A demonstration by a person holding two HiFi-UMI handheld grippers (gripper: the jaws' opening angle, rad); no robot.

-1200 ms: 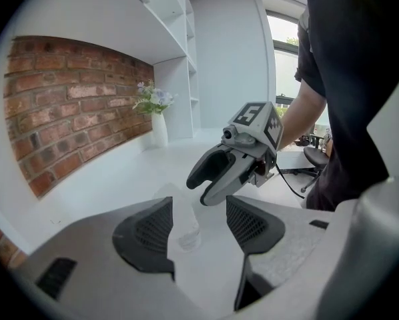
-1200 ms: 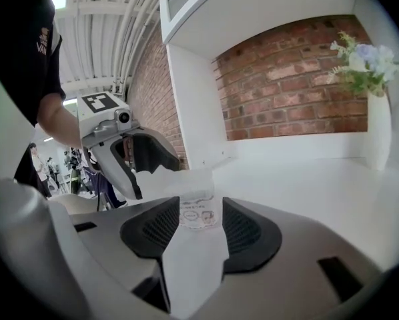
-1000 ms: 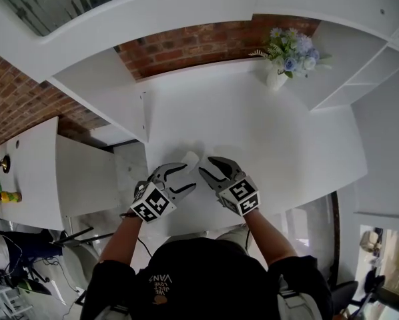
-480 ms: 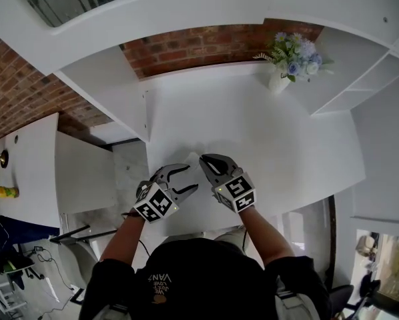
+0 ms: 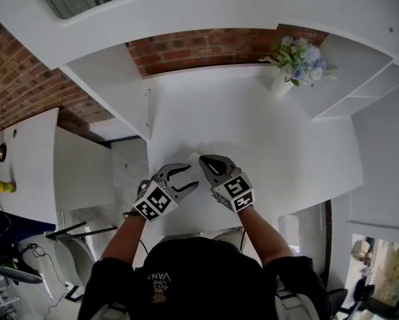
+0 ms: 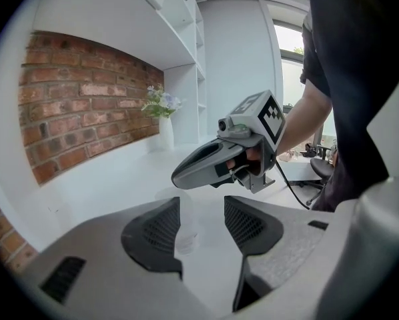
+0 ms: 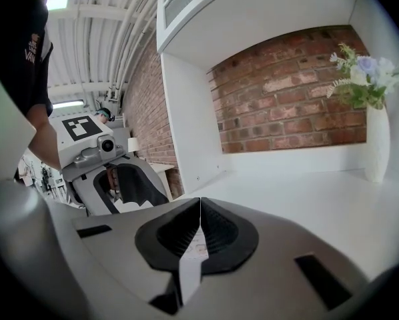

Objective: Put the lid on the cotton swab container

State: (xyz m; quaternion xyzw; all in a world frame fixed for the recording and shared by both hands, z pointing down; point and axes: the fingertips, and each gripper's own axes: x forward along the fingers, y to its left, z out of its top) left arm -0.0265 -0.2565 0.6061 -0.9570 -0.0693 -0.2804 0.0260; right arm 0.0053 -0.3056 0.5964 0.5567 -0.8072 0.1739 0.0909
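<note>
My left hand-held gripper is released, its jaws wide but closing. A clear container stands upright on the white counter between them, close against the left pad and apart from the right one. My right hand-held gripper is clenched, pad against pad. A thin pale sliver shows in the seam between its pads, and I cannot tell whether that is the lid. From the head view the two tools sit side by side at the near edge of the counter, the right one's tip angled in just beyond the left one's jaws. At the far right corner a white vase of blue flowers stands before the brick wall
</note>
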